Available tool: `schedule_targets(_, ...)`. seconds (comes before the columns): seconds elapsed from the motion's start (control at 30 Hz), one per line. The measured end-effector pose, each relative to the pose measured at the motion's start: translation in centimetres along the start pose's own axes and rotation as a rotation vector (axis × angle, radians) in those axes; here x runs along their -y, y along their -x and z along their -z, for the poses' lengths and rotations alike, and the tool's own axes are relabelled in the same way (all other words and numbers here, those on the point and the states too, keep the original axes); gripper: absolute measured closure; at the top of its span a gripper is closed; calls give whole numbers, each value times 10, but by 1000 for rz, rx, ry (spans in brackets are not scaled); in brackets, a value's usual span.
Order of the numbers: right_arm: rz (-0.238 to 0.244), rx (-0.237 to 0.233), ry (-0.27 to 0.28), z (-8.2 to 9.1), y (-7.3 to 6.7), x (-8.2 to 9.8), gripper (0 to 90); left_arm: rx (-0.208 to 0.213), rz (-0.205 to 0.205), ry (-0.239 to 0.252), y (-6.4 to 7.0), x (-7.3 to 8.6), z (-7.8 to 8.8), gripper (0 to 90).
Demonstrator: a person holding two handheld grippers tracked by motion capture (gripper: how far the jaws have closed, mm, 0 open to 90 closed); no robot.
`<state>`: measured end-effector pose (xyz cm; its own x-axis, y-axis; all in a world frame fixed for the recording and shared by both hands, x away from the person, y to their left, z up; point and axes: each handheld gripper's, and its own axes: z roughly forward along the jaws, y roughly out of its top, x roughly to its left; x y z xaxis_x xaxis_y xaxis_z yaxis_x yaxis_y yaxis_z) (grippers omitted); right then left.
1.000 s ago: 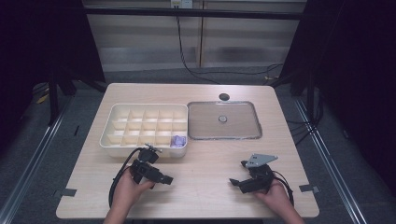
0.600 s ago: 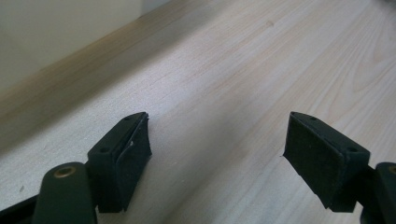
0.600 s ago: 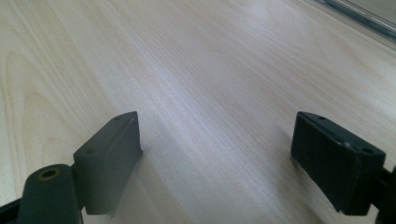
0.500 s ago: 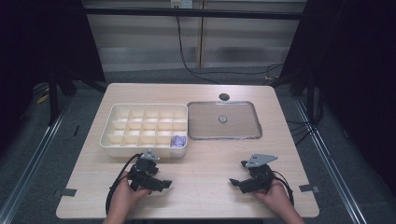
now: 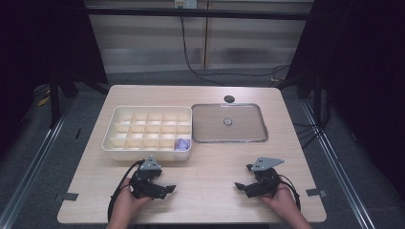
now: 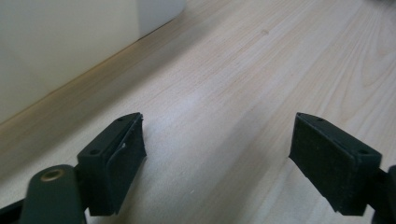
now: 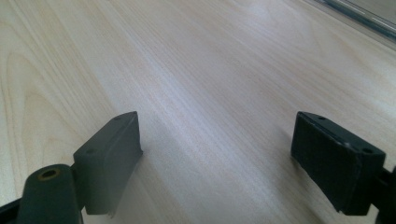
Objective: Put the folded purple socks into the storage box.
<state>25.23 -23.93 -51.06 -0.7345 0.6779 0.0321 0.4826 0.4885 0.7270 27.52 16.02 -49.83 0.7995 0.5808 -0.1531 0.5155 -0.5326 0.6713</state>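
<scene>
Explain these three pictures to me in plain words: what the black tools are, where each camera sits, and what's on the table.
A person sits at a wooden table and holds a hand-worked two-jaw clamp in each hand: the left gripper and the right gripper. One picture comes from a camera overhead. The other two come from small cameras riding on each gripper, looking out between its black jaws at bare wood. Both stand open and hold nothing. Farther back lie a cream compartment box with a small purple item in one corner cell, and a metal tray with a small round piece.

Left gripper (image 6: 217, 154) low over the wooden table (image 6: 243, 70)

Its two black jaws stand wide apart, having just been opening, with bare wood between them. The white box (image 6: 60, 46) sits beyond the jaws, its wall resting on the tabletop.
</scene>
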Motion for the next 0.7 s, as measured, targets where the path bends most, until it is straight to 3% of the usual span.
schedule_targets(0.7,0,1,-1,0,0,0,155,-27,-34,85,-1,10,-1,161)
